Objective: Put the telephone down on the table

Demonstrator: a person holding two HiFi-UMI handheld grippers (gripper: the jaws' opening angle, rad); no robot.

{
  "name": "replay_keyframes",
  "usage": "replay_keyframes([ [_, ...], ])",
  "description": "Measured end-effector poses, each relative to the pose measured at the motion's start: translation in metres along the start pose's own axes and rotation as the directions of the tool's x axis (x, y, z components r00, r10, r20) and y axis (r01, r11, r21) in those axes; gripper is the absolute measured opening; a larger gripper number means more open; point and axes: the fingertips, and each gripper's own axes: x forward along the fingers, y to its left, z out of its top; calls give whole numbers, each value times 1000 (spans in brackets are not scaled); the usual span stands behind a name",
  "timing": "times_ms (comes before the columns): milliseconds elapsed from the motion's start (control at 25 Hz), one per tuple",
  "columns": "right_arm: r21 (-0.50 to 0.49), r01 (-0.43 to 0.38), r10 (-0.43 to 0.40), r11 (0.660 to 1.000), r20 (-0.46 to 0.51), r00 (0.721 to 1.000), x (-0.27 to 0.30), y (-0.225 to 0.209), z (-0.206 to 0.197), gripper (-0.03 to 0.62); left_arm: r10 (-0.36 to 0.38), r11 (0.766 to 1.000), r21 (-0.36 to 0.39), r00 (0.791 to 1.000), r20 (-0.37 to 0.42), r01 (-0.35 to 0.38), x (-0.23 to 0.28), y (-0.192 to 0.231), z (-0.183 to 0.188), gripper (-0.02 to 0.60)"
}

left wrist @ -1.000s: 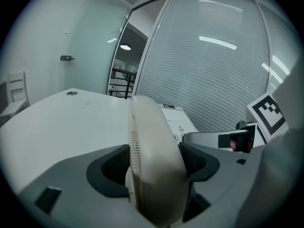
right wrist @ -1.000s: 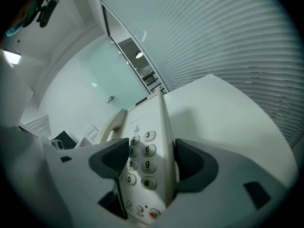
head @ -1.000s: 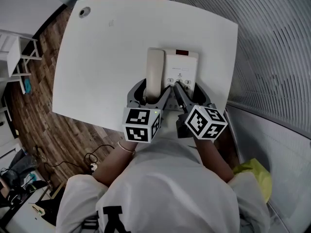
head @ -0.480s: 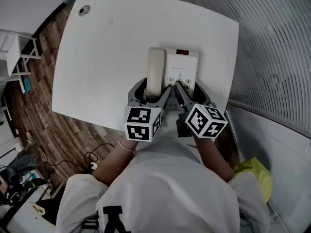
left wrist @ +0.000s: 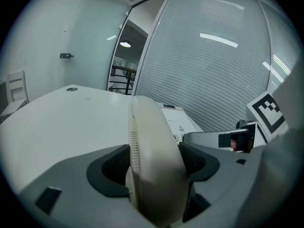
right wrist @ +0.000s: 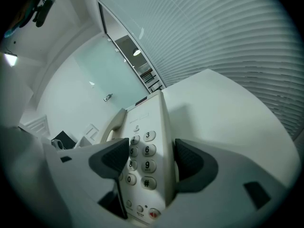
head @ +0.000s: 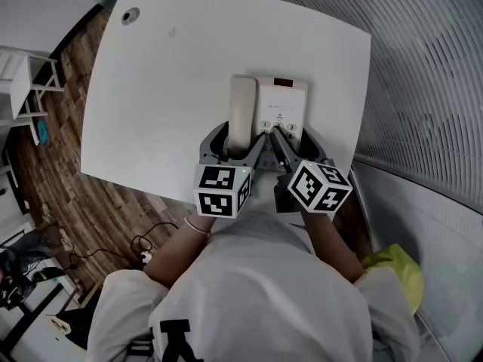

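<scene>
A cream telephone (head: 283, 104) lies over the white table (head: 158, 89), near its front right edge. Its handset (head: 241, 110) sits along the left side of the base. My left gripper (head: 236, 143) is shut on the near end of the handset (left wrist: 153, 156), a dark pad (left wrist: 114, 167) pressing on each side. My right gripper (head: 293, 138) is shut on the keypad side of the base (right wrist: 145, 148); one pad lies over the keys, the other against the base's right edge. Whether the base rests on the table (right wrist: 228, 108) I cannot tell.
A wall of glass with blinds (head: 423, 74) runs close along the table's right side. A round cable hole (head: 131, 18) marks the far left corner. Wooden floor with cables (head: 113, 232) and a white chair (head: 26, 89) lie to the left. A yellow item (head: 396, 266) is by the person's right arm.
</scene>
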Motion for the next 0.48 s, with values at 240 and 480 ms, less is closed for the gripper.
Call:
replay_keyframes([
  [240, 4, 3, -3, 1000, -2, 1000, 1, -1, 0, 316, -1, 1000, 0, 1000, -5, 1, 1, 1, 1, 332],
  [480, 2, 3, -3, 1000, -3, 1000, 3, -2, -1, 316, 3, 1000, -1, 1000, 0, -3, 3, 2, -1, 332],
])
